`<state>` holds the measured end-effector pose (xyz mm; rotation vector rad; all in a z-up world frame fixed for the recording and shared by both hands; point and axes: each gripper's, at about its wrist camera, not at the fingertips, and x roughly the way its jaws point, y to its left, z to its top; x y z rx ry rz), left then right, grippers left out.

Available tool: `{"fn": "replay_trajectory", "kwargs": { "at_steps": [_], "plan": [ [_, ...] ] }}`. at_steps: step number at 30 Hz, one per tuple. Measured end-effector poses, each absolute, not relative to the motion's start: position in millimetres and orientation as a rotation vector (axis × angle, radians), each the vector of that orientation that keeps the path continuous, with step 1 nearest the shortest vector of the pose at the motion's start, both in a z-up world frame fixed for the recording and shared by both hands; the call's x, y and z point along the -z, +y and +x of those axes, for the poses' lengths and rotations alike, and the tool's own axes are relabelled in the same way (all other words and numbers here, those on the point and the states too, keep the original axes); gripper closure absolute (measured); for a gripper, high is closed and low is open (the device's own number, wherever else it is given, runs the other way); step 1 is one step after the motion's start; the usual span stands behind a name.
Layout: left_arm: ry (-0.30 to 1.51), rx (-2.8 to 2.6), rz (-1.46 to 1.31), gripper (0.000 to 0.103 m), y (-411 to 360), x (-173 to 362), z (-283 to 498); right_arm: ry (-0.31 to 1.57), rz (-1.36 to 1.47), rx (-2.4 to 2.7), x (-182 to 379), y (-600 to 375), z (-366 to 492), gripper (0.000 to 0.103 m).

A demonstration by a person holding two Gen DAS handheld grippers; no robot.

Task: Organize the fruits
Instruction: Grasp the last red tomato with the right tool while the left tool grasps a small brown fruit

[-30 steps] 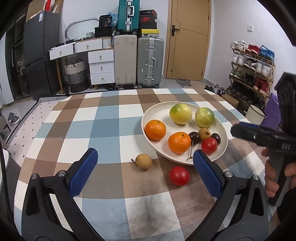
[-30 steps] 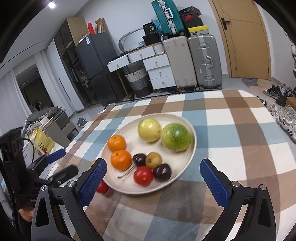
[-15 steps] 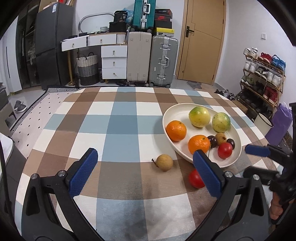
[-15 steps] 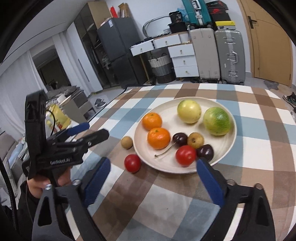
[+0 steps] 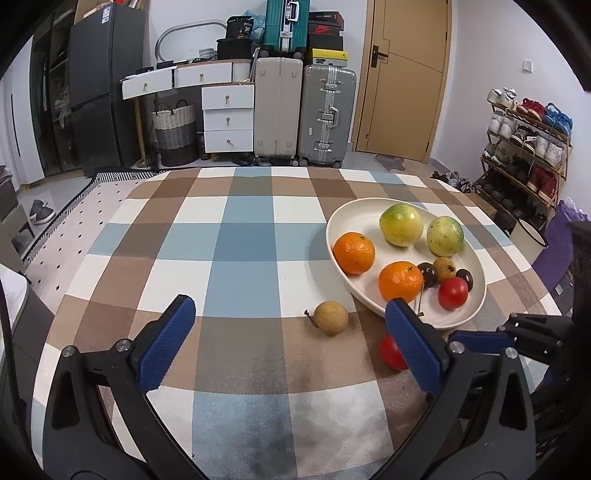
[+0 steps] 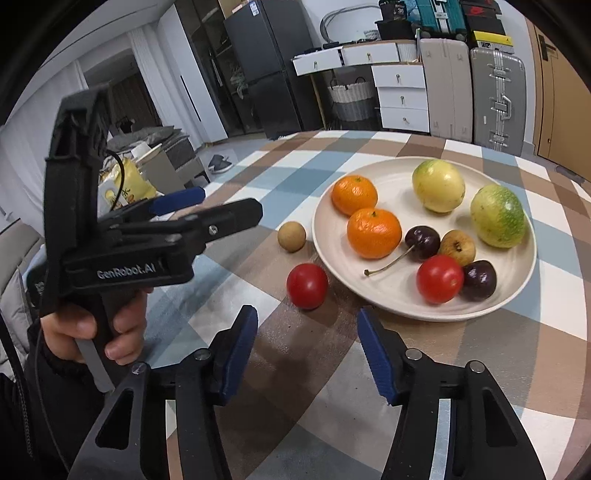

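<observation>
Right gripper [image 6: 306, 350] sat closest to the loose tomato [image 6: 307, 285], which lay on the tablecloth [image 6: 258, 369] dead ahead, just beside the plate [image 6: 498, 302] rim. Its jaws had just been closing, nothing between them yet. Left gripper [image 5: 295, 343] was wide open, empty, further off.

"GenRobot.AI" is printed in pale letters on the black body of the left gripper [image 6: 225, 210], seen at the left of the right wrist view. In the left wrist view, at the upper middle, the number "36" can be made out on a dark bag [image 5: 239, 31] standing on the white drawers. No other text can be read.
</observation>
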<state>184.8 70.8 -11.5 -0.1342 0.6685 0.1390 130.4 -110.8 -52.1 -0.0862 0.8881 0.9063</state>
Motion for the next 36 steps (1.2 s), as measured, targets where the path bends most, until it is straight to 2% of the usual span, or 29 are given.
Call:
{"fn": "replay_trajectory", "kwargs": {
  "at_steps": [12, 22, 36],
  "plan": [
    [0.690, -0.165, -0.157, 0.000, 80, 17, 187, 0.917, -0.170, -0.869, 64, -75, 142, 0.052],
    [0.705, -0.158, -0.171, 0.001, 81, 22, 190, 0.914, -0.189, -0.840, 64, -69, 147, 0.074],
    [0.711, -0.163, -0.188, 0.003, 83, 24, 191, 0.829, -0.175, -0.886, 47, -89, 131, 0.074]
  ]
}}
